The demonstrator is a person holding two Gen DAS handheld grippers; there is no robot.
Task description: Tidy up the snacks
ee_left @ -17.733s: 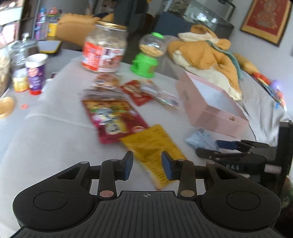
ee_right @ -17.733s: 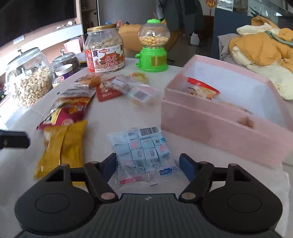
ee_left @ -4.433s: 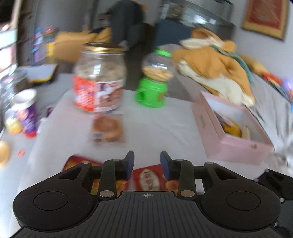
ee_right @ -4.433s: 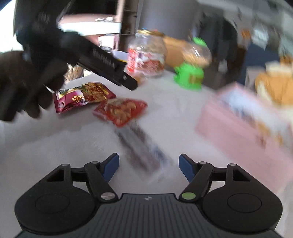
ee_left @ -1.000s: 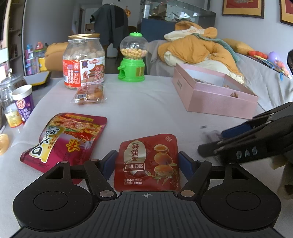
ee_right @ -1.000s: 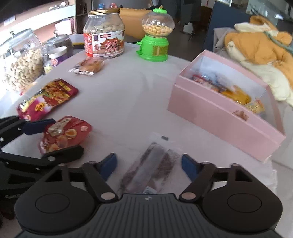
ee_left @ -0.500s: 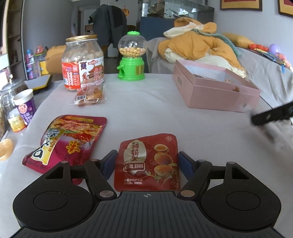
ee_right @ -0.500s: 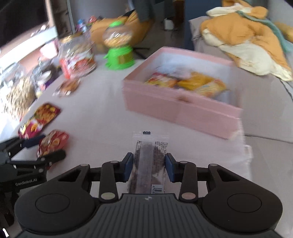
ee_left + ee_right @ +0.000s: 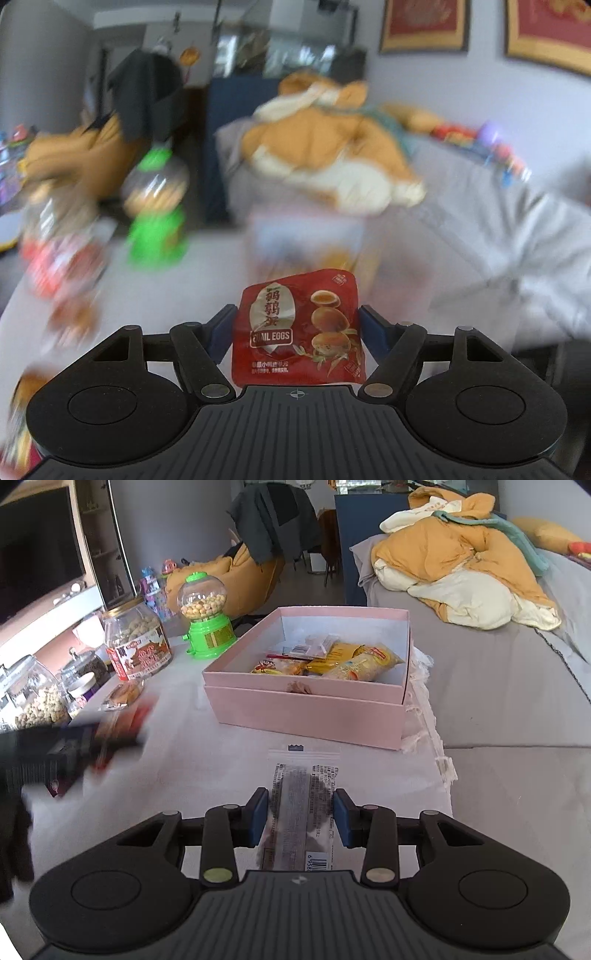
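My left gripper is shut on a red quail-egg packet, which hangs upright in the air between the blue pads; the scene behind it is motion-blurred. My right gripper is shut on a clear packet with a dark snack bar, held over the white tablecloth. Just beyond it stands the open pink box with several snack packets inside. In the left wrist view the pink box is a blur straight ahead.
A peanut jar, a green candy dispenser, a glass jar and a small wrapped cake stand at the back left. A dark gloved hand is at the left. The table's fringed edge borders a grey bed.
The left gripper lifted the quail-egg packet off the table and swung towards the box. The right gripper closed on the clear packet and carried it up, nearer the box.
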